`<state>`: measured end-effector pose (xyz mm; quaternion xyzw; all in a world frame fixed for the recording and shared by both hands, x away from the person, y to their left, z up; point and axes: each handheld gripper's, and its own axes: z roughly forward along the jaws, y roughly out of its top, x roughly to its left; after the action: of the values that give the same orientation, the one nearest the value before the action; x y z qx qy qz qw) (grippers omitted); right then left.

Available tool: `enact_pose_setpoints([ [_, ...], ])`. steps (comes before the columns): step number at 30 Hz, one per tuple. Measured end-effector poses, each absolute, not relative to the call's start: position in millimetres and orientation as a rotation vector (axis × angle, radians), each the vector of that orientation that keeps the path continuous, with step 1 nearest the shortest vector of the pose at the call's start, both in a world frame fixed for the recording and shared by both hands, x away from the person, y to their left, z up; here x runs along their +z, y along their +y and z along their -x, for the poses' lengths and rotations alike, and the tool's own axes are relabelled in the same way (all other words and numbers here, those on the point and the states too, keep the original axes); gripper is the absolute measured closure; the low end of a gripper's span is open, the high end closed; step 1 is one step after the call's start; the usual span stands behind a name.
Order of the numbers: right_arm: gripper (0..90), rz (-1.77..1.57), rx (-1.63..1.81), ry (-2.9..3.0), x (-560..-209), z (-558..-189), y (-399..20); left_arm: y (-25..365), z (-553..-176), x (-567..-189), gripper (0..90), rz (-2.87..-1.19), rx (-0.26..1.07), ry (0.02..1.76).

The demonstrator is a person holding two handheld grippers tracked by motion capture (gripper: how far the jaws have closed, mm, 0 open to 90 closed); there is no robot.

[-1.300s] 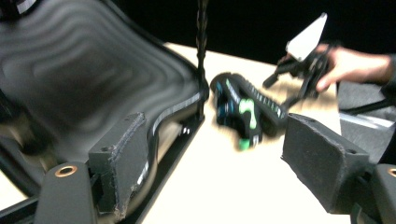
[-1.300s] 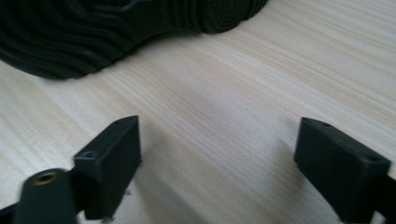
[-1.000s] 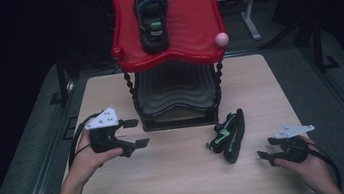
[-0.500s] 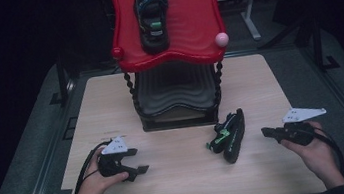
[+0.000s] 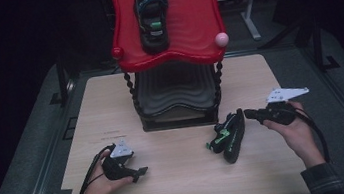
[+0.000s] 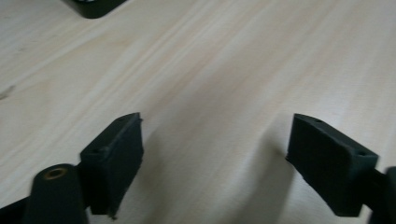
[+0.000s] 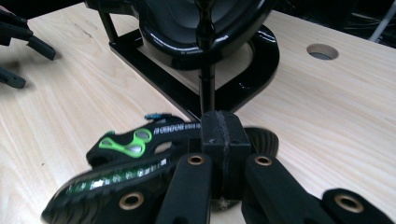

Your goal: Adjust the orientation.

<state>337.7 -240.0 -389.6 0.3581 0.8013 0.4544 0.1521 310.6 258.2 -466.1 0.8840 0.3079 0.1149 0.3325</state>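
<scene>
High view: two black-and-green shoes. One shoe lies on its side on the tabletop, in front of the stand's right corner; the second shoe sits on the red top tray of the two-tier stand, above a black lower tray. The right claw hangs just right of the lying shoe, apart from it. The left claw rests low at the tabletop's left front, well apart.

Left gripper view: its jaws are spread, having just been opening, with bare wood between them.

Right gripper view: the right claw is pressed together, empty. Close behind it the shoe shows green side loops, white lettering and a ribbed sole.
</scene>
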Motion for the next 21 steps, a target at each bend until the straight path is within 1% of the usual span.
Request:
enact_pose_setpoints([
  [3,89.9,-1.022,1.287,2.321,-391,-345,-232,258,-312,-469,8.3,-2.292,0.314,0.818],
  [6,90.0,-1.021,1.275,2.336,-393,-350,-226,259,-313,-473,0.0,-2.283,0.307,0.789],
  [14,90.0,-1.038,1.250,2.350,-400,-353,-226,260,-313,-475,0.0,-2.264,0.314,0.781],
  [21,90.0,-1.047,1.253,2.342,-399,-345,-237,260,-313,-475,0.0,-2.264,0.315,0.781],
])
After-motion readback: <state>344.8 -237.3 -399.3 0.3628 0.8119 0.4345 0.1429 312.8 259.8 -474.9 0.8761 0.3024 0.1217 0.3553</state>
